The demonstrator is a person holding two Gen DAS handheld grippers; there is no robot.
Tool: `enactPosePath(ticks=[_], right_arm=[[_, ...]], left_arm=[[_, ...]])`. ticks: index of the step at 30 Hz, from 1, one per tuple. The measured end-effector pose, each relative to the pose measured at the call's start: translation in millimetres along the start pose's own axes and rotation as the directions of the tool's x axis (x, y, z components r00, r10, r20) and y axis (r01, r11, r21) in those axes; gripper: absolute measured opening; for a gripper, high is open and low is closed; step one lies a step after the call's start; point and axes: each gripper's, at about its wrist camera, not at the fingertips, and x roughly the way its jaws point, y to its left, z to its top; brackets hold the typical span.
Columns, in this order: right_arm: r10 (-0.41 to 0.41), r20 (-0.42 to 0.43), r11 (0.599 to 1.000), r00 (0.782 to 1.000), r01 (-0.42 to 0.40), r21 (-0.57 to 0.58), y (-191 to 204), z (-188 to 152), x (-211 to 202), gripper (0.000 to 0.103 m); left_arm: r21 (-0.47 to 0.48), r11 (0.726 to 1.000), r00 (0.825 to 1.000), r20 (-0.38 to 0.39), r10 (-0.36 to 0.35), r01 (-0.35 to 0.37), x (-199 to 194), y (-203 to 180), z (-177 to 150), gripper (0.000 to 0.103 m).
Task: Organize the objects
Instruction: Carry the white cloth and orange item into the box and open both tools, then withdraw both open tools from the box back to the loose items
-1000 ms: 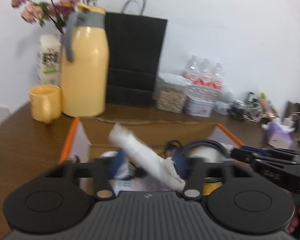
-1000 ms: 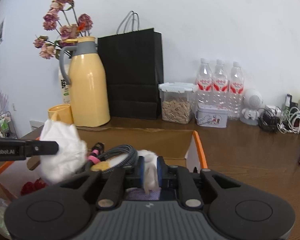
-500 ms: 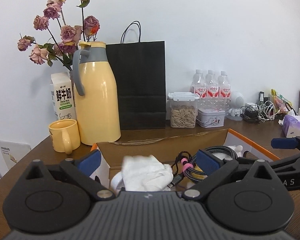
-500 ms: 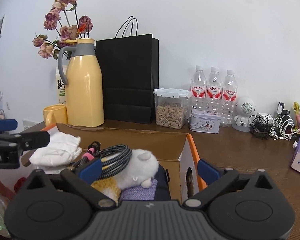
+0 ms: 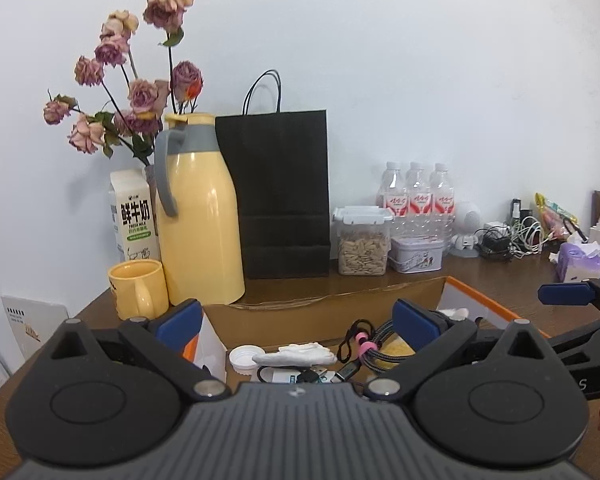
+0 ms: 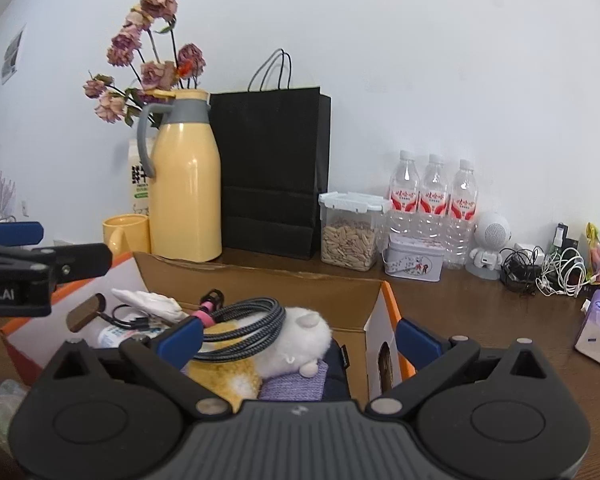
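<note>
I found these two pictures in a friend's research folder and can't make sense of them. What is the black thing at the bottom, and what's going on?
Each picture comes from a camera on a hand-held grabbing tool, one per hand, looking along its fingers. The left tongs and right tongs both gape open and hold nothing; their jaws have just been opening. Below them an open cardboard box on a wooden table holds a white cloth, a braided cable and a plush toy. A yellow jug and black bag stand behind.

Both grippers are black, with ribbed grey housings, round discs, silver screws and blue-padded fingers point(image 5: 179, 317).
</note>
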Motion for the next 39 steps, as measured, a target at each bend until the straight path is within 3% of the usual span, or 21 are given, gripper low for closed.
enactPosePath(ticks=[10, 25, 31, 39], right_arm=[[0.005, -0.039, 0.998, 0.999, -0.007, -0.061, 18.1, -5.6, -46.4, 0.103], [0.079, -0.214, 0.990, 0.974, -0.102, -0.098, 44.2, -62.2, -92.5, 0.102], [0.109, -0.256, 0.991, 0.961, -0.126, -0.052, 50.2, -82.9, -97.7, 0.082], [0.138, -0.289, 0.989, 0.947, -0.145, -0.002, 51.1, -96.8, -98.2, 0.038]], left_arm=[[0.017, 0.999, 0.999, 0.003, -0.032, 0.032, -45.5, 7.2, 5.0, 0.103], [0.012, 1.000, 0.986, -0.165, 0.018, -0.016, -82.7, 42.1, -52.5, 0.103], [-0.028, 0.999, 0.975, -0.221, 0.031, -0.039, -89.3, 56.0, -72.0, 0.103], [-0.035, 0.999, 0.966, -0.257, 0.014, -0.023, -86.2, 49.3, -81.7, 0.103]])
